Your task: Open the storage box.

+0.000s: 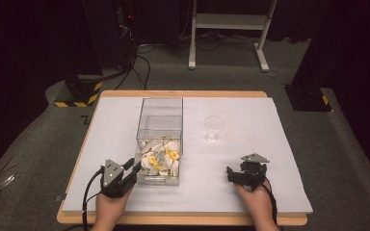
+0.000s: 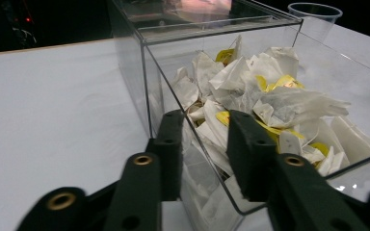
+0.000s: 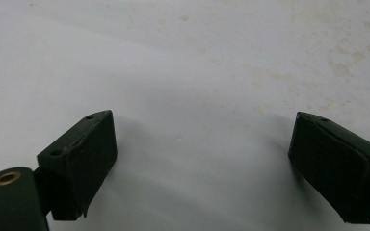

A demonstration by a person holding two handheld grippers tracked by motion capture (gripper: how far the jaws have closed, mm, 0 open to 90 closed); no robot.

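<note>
I am closing the fingers of my left gripper point(image 2: 204, 149) around the near left wall of the clear plastic box point(image 1: 160, 126), one finger outside the wall and the other inside among the tea bags point(image 2: 265, 98); the gap is narrow, and I cannot tell whether the pads are pressing the plastic yet. The box is standing at the middle of the white table point(image 1: 111, 125), its far half lidded, its near half open and heaped with white sachets and yellow tags. Right of the box and a little beyond it, an empty clear cup point(image 1: 214, 129) is waiting upright. Well to the right of the box, nearer my edge, my right gripper point(image 1: 244, 174) is resting low over bare table, fingers spread wide and holding nothing.

The risk, as I judge it: a thin slick wall may slip out of the pinch, or the light box may skid or tip if I am pulling sideways; the inner finger may also be crushing a bag. My left hand point(image 1: 110, 208) is angling in from the box's near left corner, forearm low, fingers pointing forward and right.
</note>
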